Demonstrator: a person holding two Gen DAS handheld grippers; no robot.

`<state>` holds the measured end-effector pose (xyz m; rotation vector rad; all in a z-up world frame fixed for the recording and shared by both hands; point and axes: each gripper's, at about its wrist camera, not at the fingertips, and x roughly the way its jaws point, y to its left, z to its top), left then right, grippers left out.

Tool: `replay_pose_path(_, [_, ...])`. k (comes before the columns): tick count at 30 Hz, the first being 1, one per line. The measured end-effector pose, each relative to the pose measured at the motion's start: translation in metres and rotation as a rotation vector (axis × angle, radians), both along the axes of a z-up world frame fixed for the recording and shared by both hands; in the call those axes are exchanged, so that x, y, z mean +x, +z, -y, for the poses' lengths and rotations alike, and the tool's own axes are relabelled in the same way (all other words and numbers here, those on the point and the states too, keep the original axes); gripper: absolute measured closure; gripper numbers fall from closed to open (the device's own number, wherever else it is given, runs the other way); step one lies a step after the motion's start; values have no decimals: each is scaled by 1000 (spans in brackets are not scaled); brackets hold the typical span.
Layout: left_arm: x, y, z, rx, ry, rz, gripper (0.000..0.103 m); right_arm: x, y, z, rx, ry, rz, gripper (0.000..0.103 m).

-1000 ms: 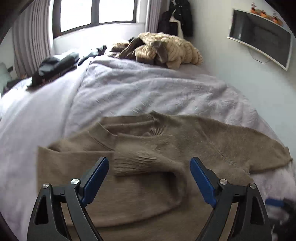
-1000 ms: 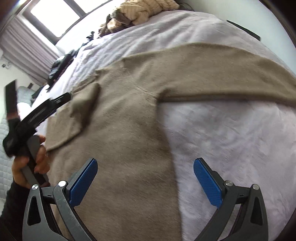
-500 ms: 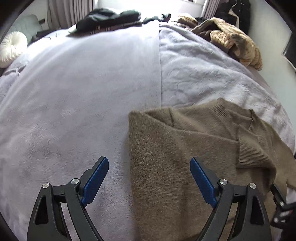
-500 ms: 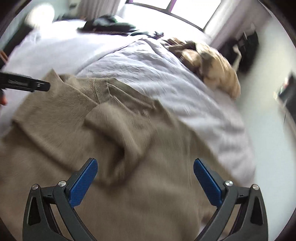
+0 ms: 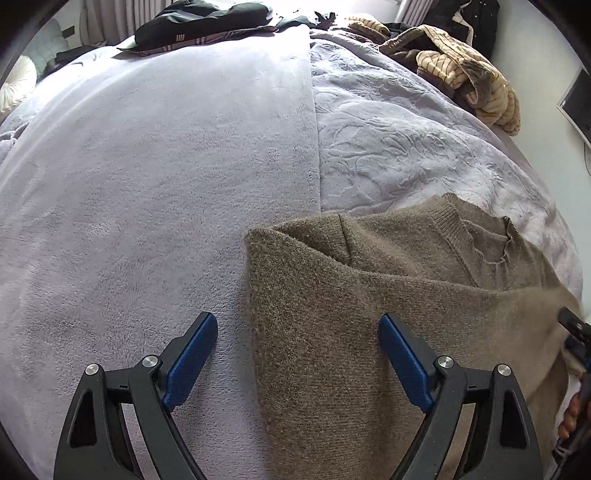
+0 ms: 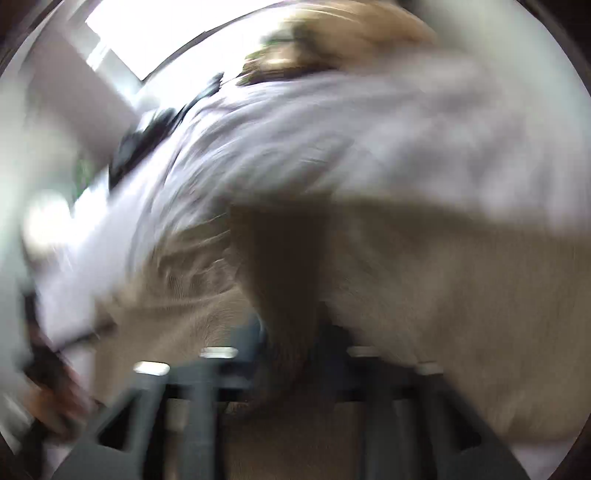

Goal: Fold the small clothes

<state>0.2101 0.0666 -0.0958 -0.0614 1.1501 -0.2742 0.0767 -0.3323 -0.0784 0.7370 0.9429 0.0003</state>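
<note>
We see the brown sweater [image 5: 369, 332] with 1 sleeve folded in on the bed [image 5: 147, 203], left gripper [image 5: 297, 354] fingers wide open over its edge, right gripper [image 6: 291, 354] fingers closing, blurred, grip unclear.

Home bedroom, lilac-blanketed bed [image 5: 166, 184], heaped clothes [image 5: 469, 77], curtains [image 5: 107, 18], wall screen [image 5: 578, 105]

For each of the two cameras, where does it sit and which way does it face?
Left wrist: on the left tongs, tilted down at the sweater edge on the bed; shows both open fingers and, at the right edge, the other hand's fingertips.
Right wrist: on the right tongs, close over the sweater; heavily blurred, fingers dimly visible.
Shared: sweater, bed, clothes pile.
</note>
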Motion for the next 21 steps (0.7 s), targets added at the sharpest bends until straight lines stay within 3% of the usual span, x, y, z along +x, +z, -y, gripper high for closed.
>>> replay_pose_path(2, [0,-1,0,-16,-4,-12,35,-20,-6,19,140,-44,61,13])
replay_pose_path(4, [0,-2,3,-61,-14,-40,72,-25,-3,22,157,-66,75,13])
replay_pose_path(6, [-1,4,8,-44,-9,-19,87,-18,-2,19,137,-76,40,15])
replay_pose_path(8, [-3,13,6,-52,0,1,88,-7,-6,11,90,-69,-19,45])
replay_pose_path(9, [-4,19,0,-73,-2,20,89,-2,-8,7,86,-49,-36,93])
replay_pose_path(10, [-4,21,-3,-76,-4,29,90,0,-9,1,89,-31,-39,95])
replay_pose_path(14, [1,15,-30,-62,-9,27,94,10,16,-13,53,53,97,95])
replay_pose_path(17, [7,-2,-38,-95,-3,1,93,16,3,-11,8,23,45,95])
replay_pose_path(20, [4,-6,-36,-77,24,15,85,7,-27,1,51,-21,-47,95])
replay_pose_path(21, [2,-2,-38,-54,38,31,70,2,-27,4,64,-29,-41,96])
